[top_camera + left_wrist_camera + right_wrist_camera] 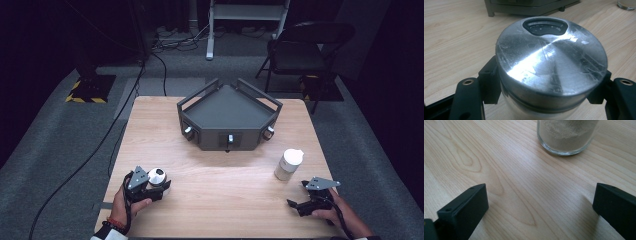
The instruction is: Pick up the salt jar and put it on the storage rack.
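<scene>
L gripper [156, 184]: near the tabletop's front-left corner, held in the person's left hand [131, 200]; jaws clamped on the silver-lidded jar, one pad each side just under the lid.
Silver-lidded jar [550, 65]: upright betw. the L jaws; brushed metal lid w/ a dark curved opening near its far rim; glass body below, contents can't be made out.
R gripper [300, 196]: near the front-right corner, in the right hand [332, 212]; jaws spread wide, bare wood betw. them.
White-capped jar [289, 164]: upright by the right edge, just ahead of the R gripper, apart from it; pale powder inside.
Grey tray [229, 106]: angular, railed, knobs on its front faces; at the tabletop's far edge, centre.
</scene>
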Available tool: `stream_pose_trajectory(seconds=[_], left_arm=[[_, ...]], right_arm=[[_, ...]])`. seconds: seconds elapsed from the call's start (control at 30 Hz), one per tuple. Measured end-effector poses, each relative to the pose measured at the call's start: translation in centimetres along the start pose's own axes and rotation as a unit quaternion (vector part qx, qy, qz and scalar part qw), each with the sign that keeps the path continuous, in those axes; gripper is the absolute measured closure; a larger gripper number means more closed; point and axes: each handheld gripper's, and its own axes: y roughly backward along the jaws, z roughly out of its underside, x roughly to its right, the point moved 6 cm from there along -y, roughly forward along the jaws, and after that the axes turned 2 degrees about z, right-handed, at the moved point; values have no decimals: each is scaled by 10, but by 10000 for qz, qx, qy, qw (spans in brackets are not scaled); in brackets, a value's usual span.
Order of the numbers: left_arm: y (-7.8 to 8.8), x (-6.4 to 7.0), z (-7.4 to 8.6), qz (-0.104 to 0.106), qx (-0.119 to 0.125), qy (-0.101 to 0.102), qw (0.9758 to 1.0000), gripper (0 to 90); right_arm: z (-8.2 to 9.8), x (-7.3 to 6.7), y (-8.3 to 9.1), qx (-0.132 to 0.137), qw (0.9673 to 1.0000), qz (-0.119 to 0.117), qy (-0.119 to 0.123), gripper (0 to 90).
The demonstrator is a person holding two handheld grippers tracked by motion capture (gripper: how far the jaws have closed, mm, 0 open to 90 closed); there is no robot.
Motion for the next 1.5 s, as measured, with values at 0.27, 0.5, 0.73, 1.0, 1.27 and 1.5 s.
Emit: stream_pose_trajectory(seconds=[0.27, 0.5, 0.73, 1.0, 1.27, 1.5], left_arm=[[0, 0, -3, 31, -47, 4, 10000, 303], [1, 2, -7, -79, -14, 52, 10000, 304], [2, 3, -15, -132, 44, 77, 9999, 304], [3, 3, -27, -175, 151, 94, 9997, 304], [-2, 5, -44, -209, 208, 116, 9995, 305], [-7, 7, -59, -184, 241, 75, 9995, 305]], right_arm=[[0, 0, 0, 0, 10000, 0, 1, 0], [0, 0, 0, -1, 10000, 0, 1, 0], [0, 0, 0, -2, 10000, -1, 3, 0], [0, 0, 0, -2, 10000, -4, 5, 0], [0, 0, 0, -2, 10000, -6, 7, 0], [0, 0, 0, -4, 10000, -5, 7, 0]])
